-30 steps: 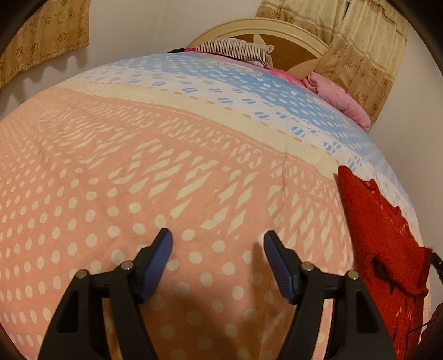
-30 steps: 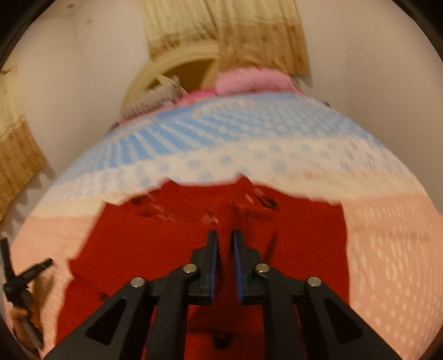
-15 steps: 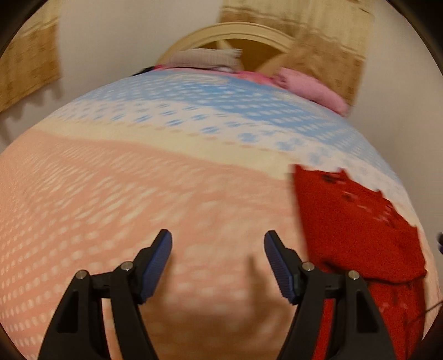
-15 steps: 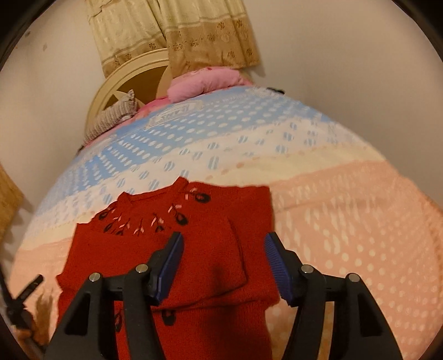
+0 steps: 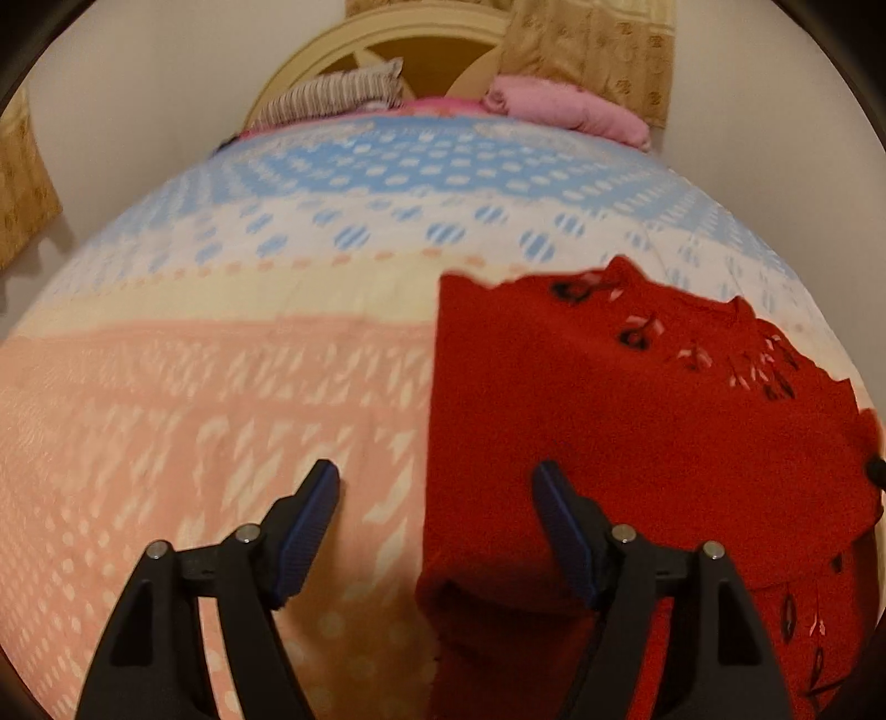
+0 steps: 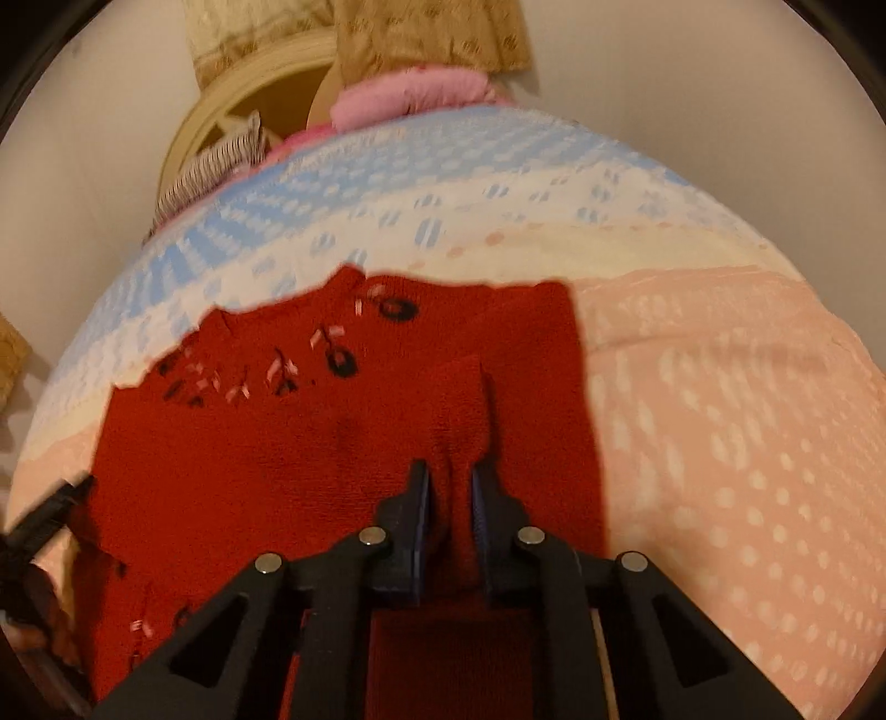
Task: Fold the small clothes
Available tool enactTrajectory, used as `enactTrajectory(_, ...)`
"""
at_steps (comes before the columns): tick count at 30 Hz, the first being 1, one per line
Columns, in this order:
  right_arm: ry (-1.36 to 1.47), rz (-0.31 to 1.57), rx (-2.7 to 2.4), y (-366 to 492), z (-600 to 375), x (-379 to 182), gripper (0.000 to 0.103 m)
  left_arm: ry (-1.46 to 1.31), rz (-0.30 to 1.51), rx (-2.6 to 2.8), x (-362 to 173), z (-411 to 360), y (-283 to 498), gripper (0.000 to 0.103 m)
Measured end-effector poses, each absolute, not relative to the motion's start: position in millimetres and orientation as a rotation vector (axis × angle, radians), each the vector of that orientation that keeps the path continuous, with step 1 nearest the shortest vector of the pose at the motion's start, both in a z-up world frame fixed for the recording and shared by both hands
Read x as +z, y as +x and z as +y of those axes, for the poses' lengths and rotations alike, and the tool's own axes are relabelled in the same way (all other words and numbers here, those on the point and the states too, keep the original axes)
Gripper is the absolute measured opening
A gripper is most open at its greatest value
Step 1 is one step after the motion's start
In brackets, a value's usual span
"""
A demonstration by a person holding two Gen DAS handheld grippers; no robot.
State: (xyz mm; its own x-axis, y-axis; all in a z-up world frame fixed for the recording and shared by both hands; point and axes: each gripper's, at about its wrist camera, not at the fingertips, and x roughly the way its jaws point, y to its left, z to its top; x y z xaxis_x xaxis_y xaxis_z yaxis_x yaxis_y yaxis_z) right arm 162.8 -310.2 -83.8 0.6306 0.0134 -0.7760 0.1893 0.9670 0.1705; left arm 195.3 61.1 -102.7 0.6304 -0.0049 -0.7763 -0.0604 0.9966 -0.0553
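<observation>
— On the bed's patterned bedspread we see a small red knitted sweater, folded partly over on itself, with black rings and pale pink flecks stitched around its neckline. It lies flat across the peach band, its top edge reaching the cream and blue bands.

— And around it? We make out a striped pillow and a pink pillow at the far end, against a rounded cream headboard, with tan curtains hanging behind. Nothing lies on top of the sweater.

— Agreed. Our right tool has just been closing, and its blue-padded fingers now pinch a raised ridge of the red knit in the folded part near the sweater's right edge.

— Our left tool has just been widening and stands apart, holding nothing. It hovers over the sweater's left edge: one finger above the peach bedspread, the other above the red knit.

— At the lower left of the right wrist view a black tool part shows, too blurred to read.
</observation>
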Motion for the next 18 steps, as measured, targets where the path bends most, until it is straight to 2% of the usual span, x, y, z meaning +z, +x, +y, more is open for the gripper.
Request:
enactTrajectory(2,0.246,0.856,-0.114,149.7,-313.3,-77.2,0.014,-0.113,0.893,0.039,-103.9,67.0,195.0,0.087)
enactTrajectory(4,0.224,0.876,-0.114,144.1,-313.9,-84.0,0.015,-0.136,0.903,0.051,-107.5,70.5,195.3,0.091)
enactTrajectory(10,0.315,0.869,-0.096,138.4,-332.2,-88.0,0.044,-0.117,0.898,0.055,-101.1,72.8,186.7,0.090)
enactTrajectory(13,0.340,0.761,-0.149,117.3,-334.4,-64.8,0.044,-0.092,0.828,0.036,-82.8,73.1,167.8,0.090)
enactTrajectory(16,0.202,0.659,-0.191,94.0,-313.7,-37.9,0.044,-0.039,0.788,0.002,-74.6,62.9,154.6,0.090)
enactTrajectory(18,0.146,0.680,-0.146,93.4,-298.7,-33.6,0.044,0.000,0.796,0.003,-80.2,54.7,154.5,0.090)
